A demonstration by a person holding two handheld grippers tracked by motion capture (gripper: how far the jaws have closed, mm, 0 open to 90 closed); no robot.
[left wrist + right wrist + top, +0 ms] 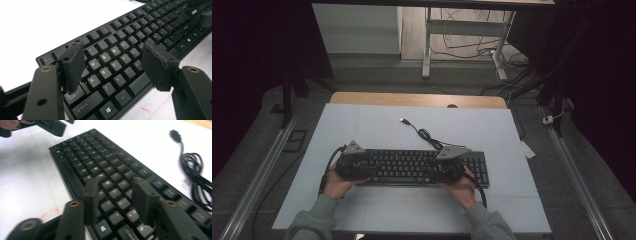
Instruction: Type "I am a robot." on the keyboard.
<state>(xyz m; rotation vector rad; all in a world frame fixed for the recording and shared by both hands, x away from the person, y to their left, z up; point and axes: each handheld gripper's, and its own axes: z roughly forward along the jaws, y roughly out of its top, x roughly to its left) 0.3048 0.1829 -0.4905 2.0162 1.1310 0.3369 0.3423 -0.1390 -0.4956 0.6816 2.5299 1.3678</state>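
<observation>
**Over the keys, both grippers poised**

Near the tabletop's front edge lies the black plastic keyboard point(422, 167). Left gripper point(112, 62) hovers spread above its left-hand letters, right gripper point(116, 200) spread over the other end, likely squaring up for key presses. Its black coiled cable point(427, 135) trails towards the back edge.

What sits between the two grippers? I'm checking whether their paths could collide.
In the high view, between the left gripper and right gripper, lie rows of keys of the black rectangular keyboard.

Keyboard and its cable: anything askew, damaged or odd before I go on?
Nothing damaged. The keyboard lies square on the mat, no keys visibly missing. Its cable lies loosely bunched behind it, plug free on the mat. Both grippers hover open over the keys.
</observation>
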